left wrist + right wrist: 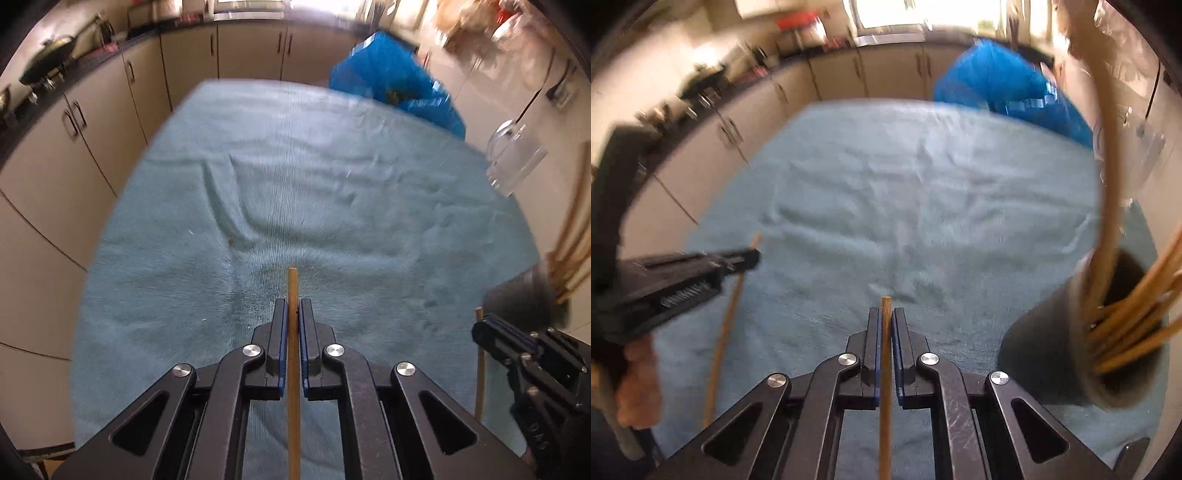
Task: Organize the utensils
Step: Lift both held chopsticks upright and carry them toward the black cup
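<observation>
My left gripper is shut on a thin wooden chopstick whose tip pokes out past the pads, above the blue towel. My right gripper is likewise shut on another chopstick. In the right wrist view the left gripper appears at the left with its chopstick hanging below. In the left wrist view the right gripper shows at the right edge with its chopstick. A dark cylindrical holder at the right contains several chopsticks and a long wooden handle.
A blue-green towel covers the table. A blue plastic bag lies at its far right corner. A clear glass mug stands near the right edge. Cream kitchen cabinets run behind and to the left.
</observation>
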Action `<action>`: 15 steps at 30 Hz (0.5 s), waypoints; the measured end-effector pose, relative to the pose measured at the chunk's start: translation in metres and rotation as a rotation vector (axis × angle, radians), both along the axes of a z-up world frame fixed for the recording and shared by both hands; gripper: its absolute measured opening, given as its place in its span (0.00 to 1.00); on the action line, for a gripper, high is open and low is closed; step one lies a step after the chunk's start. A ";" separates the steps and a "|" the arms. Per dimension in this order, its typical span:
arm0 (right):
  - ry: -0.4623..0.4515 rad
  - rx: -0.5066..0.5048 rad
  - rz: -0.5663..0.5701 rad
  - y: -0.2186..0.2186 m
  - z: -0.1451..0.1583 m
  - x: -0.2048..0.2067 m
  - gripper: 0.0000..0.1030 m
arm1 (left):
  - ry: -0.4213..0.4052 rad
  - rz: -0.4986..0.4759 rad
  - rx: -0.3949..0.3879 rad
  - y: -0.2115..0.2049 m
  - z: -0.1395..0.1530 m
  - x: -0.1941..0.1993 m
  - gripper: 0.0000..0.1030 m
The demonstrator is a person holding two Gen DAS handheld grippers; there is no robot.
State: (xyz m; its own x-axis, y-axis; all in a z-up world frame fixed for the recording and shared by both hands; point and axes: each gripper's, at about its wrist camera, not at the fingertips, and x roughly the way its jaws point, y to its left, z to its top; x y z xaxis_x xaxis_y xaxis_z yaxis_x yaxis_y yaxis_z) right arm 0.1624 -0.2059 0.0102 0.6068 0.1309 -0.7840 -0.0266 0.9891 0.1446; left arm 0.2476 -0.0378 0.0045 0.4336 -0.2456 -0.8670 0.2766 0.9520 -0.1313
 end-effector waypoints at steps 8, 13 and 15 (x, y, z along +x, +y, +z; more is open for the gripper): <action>-0.333 0.039 0.002 -0.007 0.072 -0.084 0.06 | -0.256 -0.006 -0.094 0.005 0.100 -0.079 0.05; -0.465 0.063 -0.033 -0.021 0.086 -0.132 0.06 | -0.341 -0.025 -0.113 0.002 0.123 -0.121 0.05; -0.486 0.070 -0.042 -0.022 0.087 -0.138 0.06 | -0.348 -0.023 -0.113 0.000 0.124 -0.130 0.05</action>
State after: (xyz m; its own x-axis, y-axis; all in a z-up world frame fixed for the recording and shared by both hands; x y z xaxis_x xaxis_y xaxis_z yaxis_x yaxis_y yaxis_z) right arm 0.0240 -0.2277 0.0976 0.9062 0.1407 -0.3987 -0.0678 0.9792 0.1913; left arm 0.1175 -0.0374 0.1284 0.6915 -0.3442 -0.6351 0.3442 0.9300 -0.1292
